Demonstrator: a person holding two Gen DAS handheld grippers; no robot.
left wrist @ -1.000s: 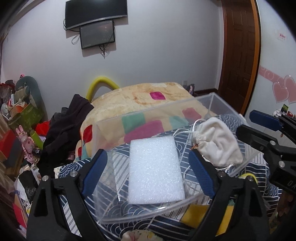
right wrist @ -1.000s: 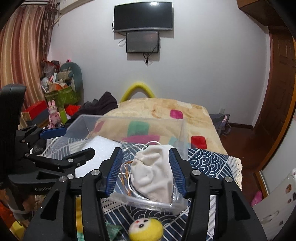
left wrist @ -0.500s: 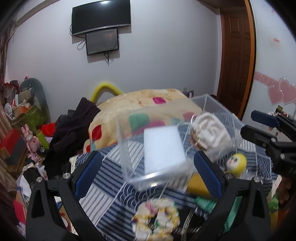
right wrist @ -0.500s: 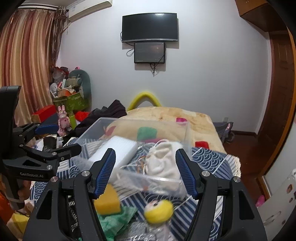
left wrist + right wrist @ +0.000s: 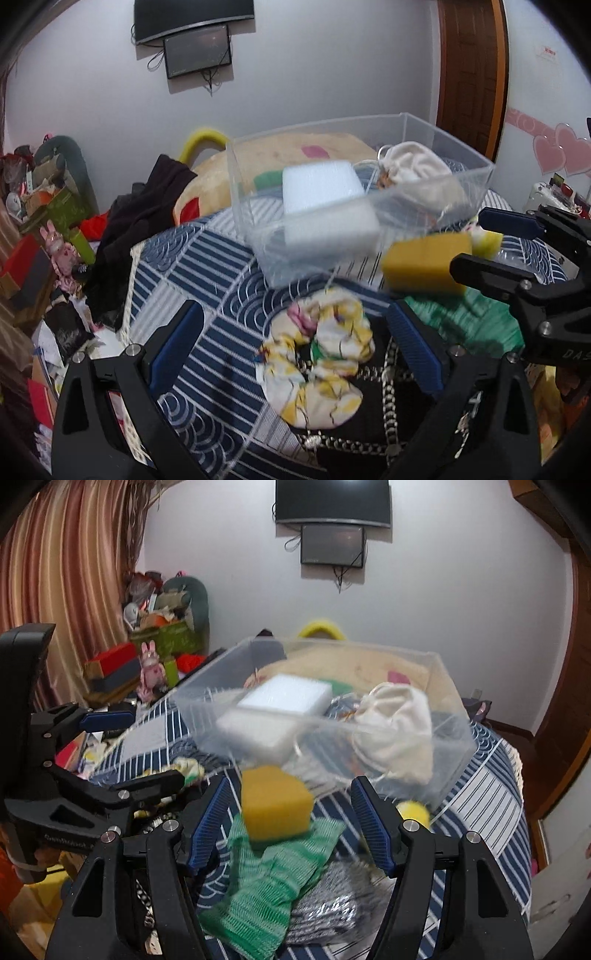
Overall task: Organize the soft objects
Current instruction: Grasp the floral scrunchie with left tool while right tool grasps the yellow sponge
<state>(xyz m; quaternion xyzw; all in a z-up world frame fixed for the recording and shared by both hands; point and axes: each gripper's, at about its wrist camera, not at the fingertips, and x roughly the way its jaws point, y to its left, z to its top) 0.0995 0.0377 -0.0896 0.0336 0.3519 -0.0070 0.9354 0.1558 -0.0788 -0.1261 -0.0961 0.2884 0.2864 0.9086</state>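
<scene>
Left gripper (image 5: 295, 354): my jaws apart, just widened, empty; now over the floral scrunchie (image 5: 317, 354), no longer the clear bin (image 5: 436, 133).
Right gripper (image 5: 291, 827): my jaws apart, just widened, empty; now flanking the yellow sponge (image 5: 275, 801).

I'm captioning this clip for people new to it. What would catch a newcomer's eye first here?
Probably the clear plastic bin on the blue patterned bedspread, holding a white foam block and a cream drawstring pouch. In front of it a yellow sponge block sits on a green mesh cloth between the open fingers of the right hand-held gripper. A floral fabric scrunchie lies before the open left hand-held gripper.
</scene>
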